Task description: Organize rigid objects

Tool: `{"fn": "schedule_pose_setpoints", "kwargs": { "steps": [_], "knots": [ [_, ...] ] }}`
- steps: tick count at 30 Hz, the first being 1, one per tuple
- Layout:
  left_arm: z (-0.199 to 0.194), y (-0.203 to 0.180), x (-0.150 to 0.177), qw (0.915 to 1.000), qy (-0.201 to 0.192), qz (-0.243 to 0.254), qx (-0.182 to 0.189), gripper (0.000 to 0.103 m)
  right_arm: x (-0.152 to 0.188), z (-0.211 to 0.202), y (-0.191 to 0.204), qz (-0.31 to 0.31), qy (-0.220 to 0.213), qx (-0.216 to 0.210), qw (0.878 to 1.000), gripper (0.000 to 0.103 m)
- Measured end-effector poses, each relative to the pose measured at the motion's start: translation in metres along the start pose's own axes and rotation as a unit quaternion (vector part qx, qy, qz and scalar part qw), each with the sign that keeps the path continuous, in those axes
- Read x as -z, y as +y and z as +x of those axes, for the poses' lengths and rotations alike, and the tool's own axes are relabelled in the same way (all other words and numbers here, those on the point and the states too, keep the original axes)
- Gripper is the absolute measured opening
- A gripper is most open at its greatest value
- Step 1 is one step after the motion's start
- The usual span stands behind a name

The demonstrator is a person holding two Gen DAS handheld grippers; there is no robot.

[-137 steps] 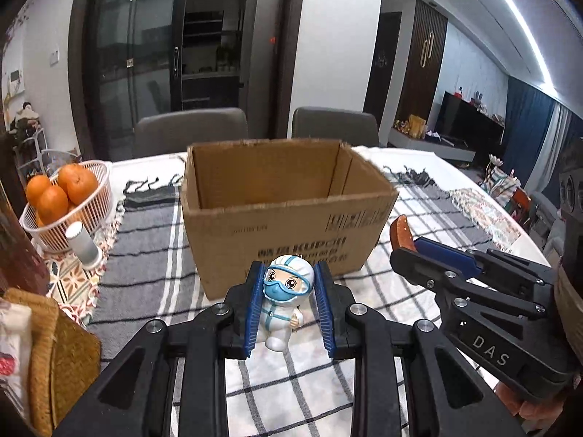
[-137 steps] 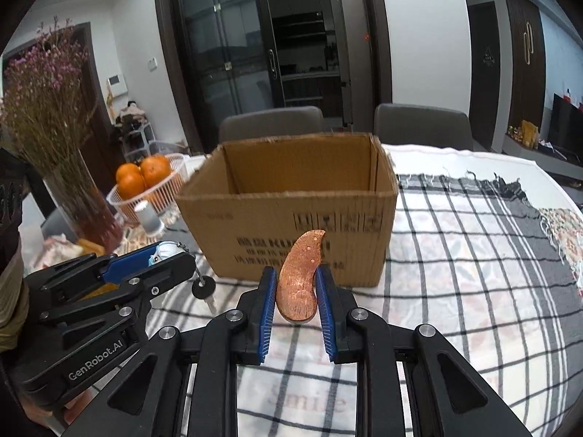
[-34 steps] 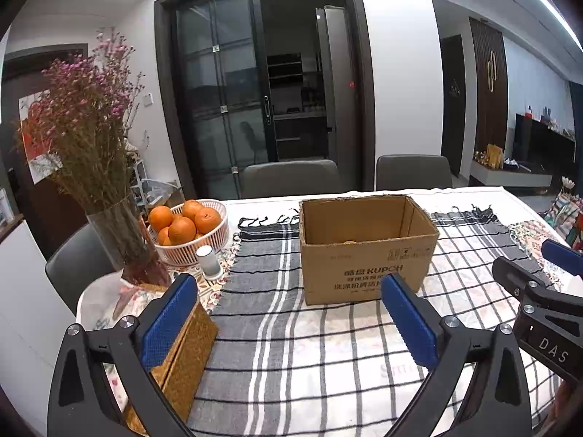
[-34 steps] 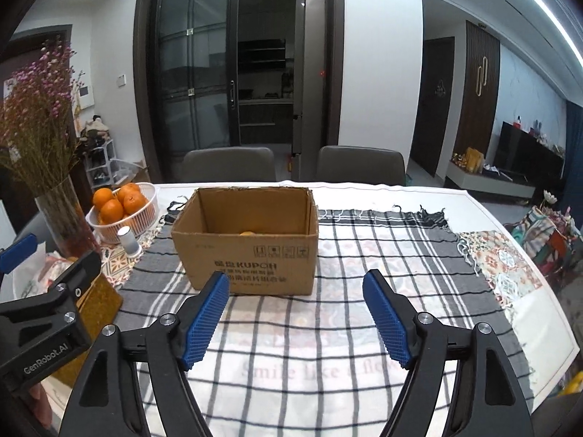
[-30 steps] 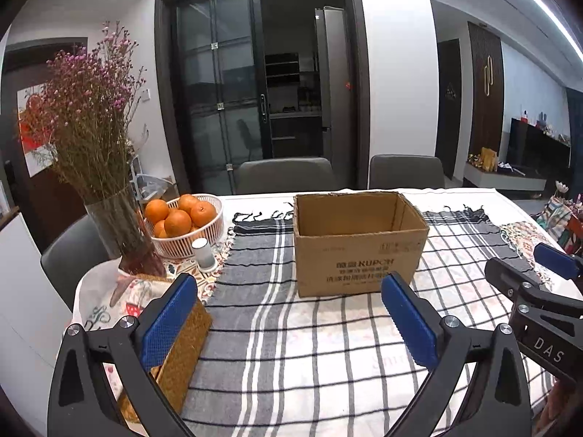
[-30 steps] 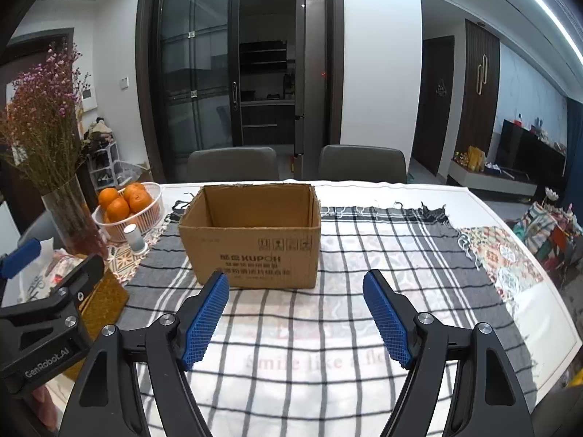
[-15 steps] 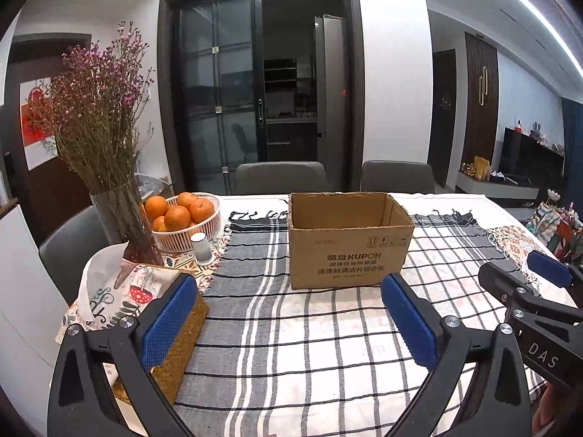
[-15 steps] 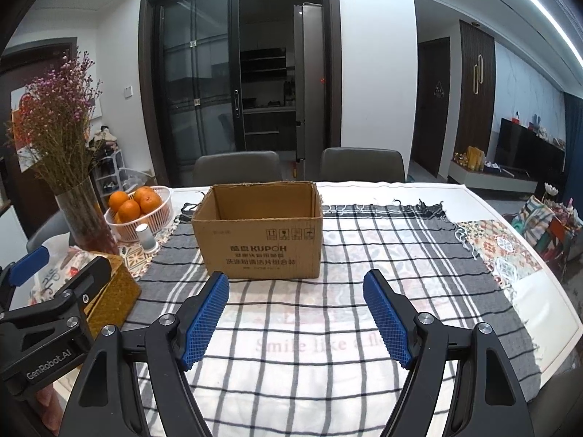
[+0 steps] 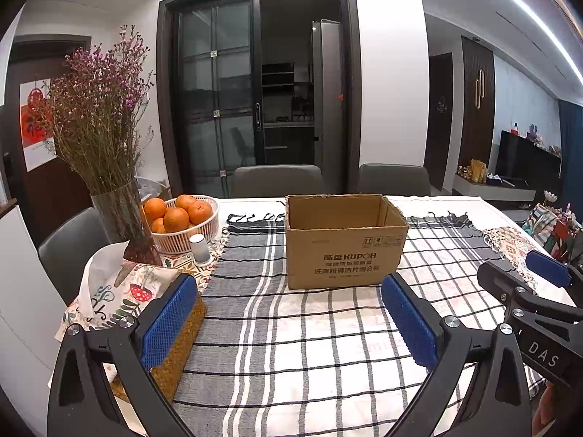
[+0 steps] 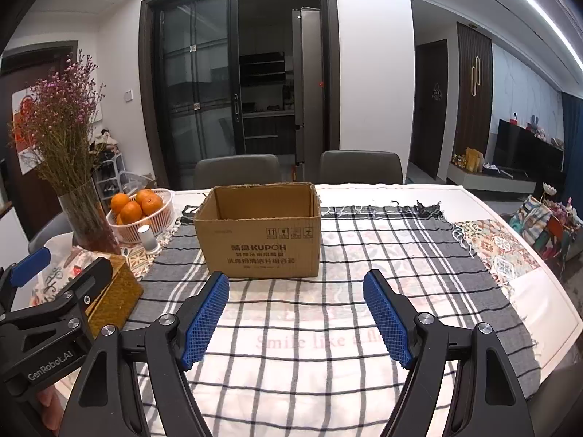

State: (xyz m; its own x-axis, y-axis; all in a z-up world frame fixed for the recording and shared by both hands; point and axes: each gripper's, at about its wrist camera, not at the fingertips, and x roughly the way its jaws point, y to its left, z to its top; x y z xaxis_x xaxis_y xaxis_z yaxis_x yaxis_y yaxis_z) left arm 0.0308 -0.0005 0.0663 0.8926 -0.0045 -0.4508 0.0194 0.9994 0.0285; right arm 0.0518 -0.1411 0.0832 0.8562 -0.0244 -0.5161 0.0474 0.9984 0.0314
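An open brown cardboard box stands on the checked tablecloth in the middle of the table. Its inside floor is hidden from both views. My left gripper is open and empty, held back from the box above the near cloth. My right gripper is open and empty, also back from the box. Each gripper shows at the edge of the other's view: the right one in the left wrist view, the left one in the right wrist view.
A white basket of oranges, a small white bottle and a glass vase of dried flowers stand at the left. A woven box sits at the near left. Two grey chairs stand behind the table.
4.6 s ago the left gripper held a toy figure and the right a brown flat object near the box. Both are now open and empty and have drawn farther back from the box.
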Motion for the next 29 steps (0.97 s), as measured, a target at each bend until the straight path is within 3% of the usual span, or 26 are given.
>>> {"fn": "schedule_pose_setpoints", "kwargs": {
  "steps": [29],
  "knots": [
    [-0.018,-0.002,0.002,0.9999,-0.015,-0.006,0.006,0.103,0.002,-0.017,-0.002,-0.004,-0.01,-0.002,1.0,0.077]
  ]
}}
